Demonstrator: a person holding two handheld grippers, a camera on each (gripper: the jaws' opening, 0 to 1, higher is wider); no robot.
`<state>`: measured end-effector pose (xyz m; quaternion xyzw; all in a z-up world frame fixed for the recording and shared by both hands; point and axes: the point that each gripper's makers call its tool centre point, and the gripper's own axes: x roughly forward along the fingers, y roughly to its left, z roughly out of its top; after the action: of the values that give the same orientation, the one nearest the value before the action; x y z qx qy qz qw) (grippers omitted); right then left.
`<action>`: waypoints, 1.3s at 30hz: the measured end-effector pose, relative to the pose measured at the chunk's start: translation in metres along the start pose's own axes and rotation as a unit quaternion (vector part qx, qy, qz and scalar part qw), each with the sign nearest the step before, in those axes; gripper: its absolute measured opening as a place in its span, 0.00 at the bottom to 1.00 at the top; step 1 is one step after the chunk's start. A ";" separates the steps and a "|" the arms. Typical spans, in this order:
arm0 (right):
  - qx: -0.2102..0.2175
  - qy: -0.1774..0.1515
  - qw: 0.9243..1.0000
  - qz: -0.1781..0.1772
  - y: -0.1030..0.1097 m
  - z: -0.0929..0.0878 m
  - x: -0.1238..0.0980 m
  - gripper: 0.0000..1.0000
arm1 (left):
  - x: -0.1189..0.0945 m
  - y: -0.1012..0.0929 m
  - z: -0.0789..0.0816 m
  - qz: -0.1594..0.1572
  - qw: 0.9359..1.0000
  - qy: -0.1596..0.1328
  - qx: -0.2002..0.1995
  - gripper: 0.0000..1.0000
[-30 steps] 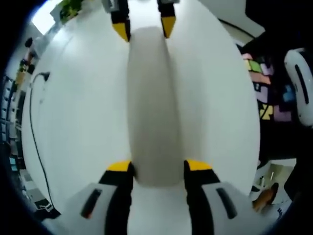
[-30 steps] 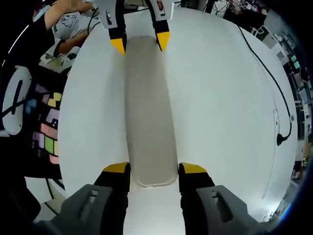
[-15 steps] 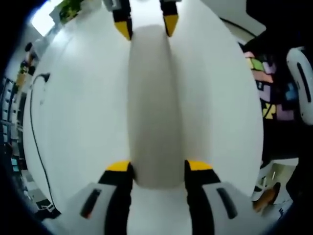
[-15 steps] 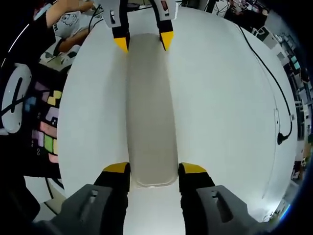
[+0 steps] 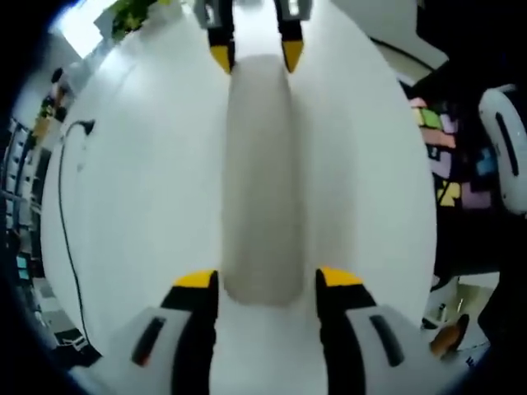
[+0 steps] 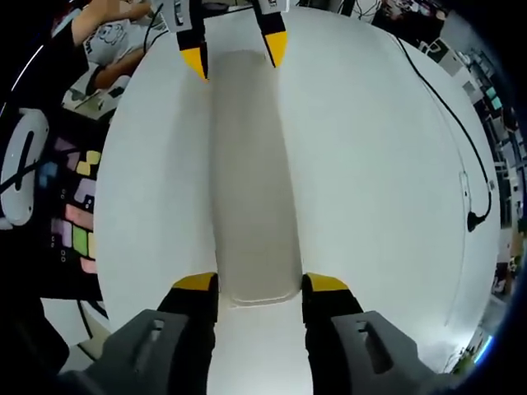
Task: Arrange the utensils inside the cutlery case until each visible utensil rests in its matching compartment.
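Note:
A long, pale grey cutlery case [image 5: 259,164] lies lengthwise on the white table [image 5: 140,164], its top closed and no utensils showing. My left gripper [image 5: 268,280] straddles the case's near end, jaws slightly apart from its sides, open. In the left gripper view my right gripper [image 5: 255,56] flanks the far end with its yellow tips. In the right gripper view the case [image 6: 251,164] runs away from me, with my right gripper [image 6: 259,284] shut on its near end, jaws pressed against both sides. My left gripper [image 6: 235,53] stands at the far end there.
A black cable [image 5: 62,214] trails along one table edge, also in the right gripper view [image 6: 461,140]. Off the table lie coloured floor tiles [image 6: 74,214] and a white round device [image 6: 20,164]. A person [image 6: 107,33] sits beyond the far edge.
My left gripper's jaws have widened a little and it has drawn back slightly from the case's end. The right gripper keeps its hold; the case stays on the table.

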<state>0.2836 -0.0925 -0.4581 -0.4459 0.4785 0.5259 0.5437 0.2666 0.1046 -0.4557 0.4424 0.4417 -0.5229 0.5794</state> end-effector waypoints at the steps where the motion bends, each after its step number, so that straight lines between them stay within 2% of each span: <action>1: 0.001 0.000 1.000 -0.001 0.001 -0.001 0.000 0.42 | -0.002 0.000 -0.002 0.003 1.000 0.000 -0.003 0.51; 5: 0.005 0.004 1.000 -0.004 0.003 -0.007 -0.002 0.43 | -0.017 -0.004 -0.014 0.007 1.000 -0.003 -0.021 0.52; 9: 0.011 0.011 1.000 -0.002 0.003 -0.014 -0.004 0.43 | -0.025 -0.005 -0.032 0.010 0.999 0.006 -0.046 0.47; 12: 0.021 0.014 1.000 0.000 0.004 -0.018 -0.006 0.43 | -0.021 -0.007 -0.048 0.006 0.997 0.027 -0.066 0.38; 14: 0.024 0.020 0.999 0.009 0.009 -0.022 -0.007 0.43 | -0.017 -0.008 -0.051 0.002 0.997 0.026 -0.075 0.27; 15: 0.028 0.025 0.999 0.017 0.013 -0.025 -0.006 0.43 | -0.015 -0.010 -0.051 -0.005 0.996 0.021 -0.085 0.23; 19: 0.036 0.031 0.999 0.023 0.016 -0.029 -0.004 0.42 | -0.011 -0.013 -0.045 -0.016 0.996 0.002 -0.091 0.21; 23: 0.044 0.031 0.998 0.024 0.016 -0.031 -0.004 0.39 | -0.009 -0.010 -0.040 -0.009 0.998 -0.008 -0.059 0.06; 27: 0.045 0.037 0.998 0.019 0.015 -0.035 -0.010 0.37 | -0.011 -0.008 -0.033 -0.009 0.997 -0.019 -0.070 0.06; 31: 0.053 0.028 0.998 0.021 0.016 -0.032 -0.012 0.30 | -0.010 -0.007 -0.022 -0.011 0.996 -0.036 -0.075 0.04; 34: 0.052 0.026 0.998 0.025 0.018 -0.032 -0.010 0.29 | -0.009 -0.009 -0.018 -0.014 0.996 -0.039 -0.078 0.04; 39: 0.058 0.023 0.998 0.030 0.019 -0.032 -0.007 0.28 | -0.007 -0.010 -0.021 -0.015 0.997 -0.032 -0.075 0.04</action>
<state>0.2627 -0.1246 -0.4553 -0.4103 0.5338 0.5031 0.5418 0.2552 0.1257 -0.4540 0.3737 0.4673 -0.5108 0.6173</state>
